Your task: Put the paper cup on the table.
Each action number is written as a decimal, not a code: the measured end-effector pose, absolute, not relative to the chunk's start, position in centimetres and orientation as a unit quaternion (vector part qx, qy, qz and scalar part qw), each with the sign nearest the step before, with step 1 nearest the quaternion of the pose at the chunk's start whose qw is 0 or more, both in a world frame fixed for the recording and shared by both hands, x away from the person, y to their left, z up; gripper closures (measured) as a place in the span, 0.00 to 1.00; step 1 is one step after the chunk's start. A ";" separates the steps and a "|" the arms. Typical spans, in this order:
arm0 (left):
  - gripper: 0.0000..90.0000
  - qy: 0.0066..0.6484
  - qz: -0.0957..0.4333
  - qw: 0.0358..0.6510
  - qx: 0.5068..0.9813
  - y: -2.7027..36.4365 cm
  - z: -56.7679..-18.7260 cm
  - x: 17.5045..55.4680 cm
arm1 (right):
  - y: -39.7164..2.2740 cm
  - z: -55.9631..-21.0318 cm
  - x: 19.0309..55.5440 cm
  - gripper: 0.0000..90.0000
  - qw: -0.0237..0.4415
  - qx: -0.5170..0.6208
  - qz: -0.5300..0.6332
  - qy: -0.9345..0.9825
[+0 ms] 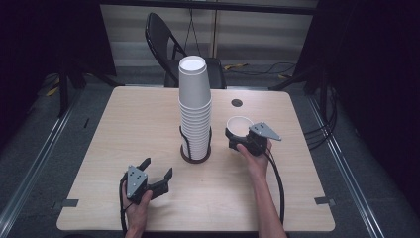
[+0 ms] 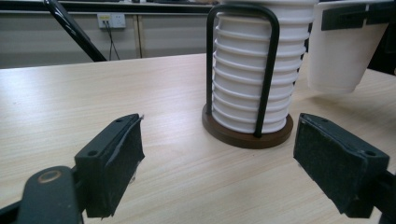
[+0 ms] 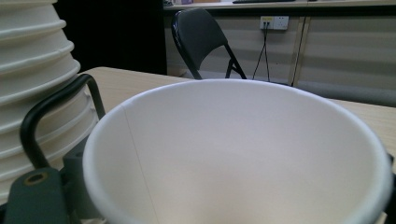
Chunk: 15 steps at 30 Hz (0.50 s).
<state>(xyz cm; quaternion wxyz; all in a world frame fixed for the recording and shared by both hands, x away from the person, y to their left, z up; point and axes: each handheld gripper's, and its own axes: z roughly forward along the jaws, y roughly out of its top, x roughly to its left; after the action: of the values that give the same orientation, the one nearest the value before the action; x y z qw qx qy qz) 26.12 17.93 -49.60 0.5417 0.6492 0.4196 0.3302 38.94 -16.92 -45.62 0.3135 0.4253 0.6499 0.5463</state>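
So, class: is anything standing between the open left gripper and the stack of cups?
Nothing visible. In the left gripper view, bare table lies between the left gripper and the stack of cups. The single cup sits in the right gripper, off to the side.

A lab-like recording room: dark curtains (image 1: 44, 34) flank one wooden table (image 1: 124, 129), cables (image 1: 257, 67) trail across grey floor, a folding chair (image 1: 163, 39) waits, sockets (image 3: 273, 22) line the wall.
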 end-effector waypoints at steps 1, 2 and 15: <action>0.18 0.420 0.331 0.542 0.648 17.9 -49.6 26.1 | -16.9 -45.7 39.2 0.13 0.313 0.427 0.546 0.650; 0.17 0.419 0.332 0.542 0.648 17.9 -49.6 26.0 | -16.8 -45.7 39.4 0.13 0.317 0.426 0.546 0.648; 0.17 0.410 0.344 0.546 0.645 17.8 -49.7 25.8 | -16.2 -47.2 41.6 0.13 0.314 0.433 0.538 0.652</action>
<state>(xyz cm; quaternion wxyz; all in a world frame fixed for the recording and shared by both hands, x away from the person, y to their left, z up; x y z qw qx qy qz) 25.75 17.83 -49.67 0.5463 0.6447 0.4097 0.3438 41.56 -16.19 -47.25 0.3139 0.4332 0.6516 0.5377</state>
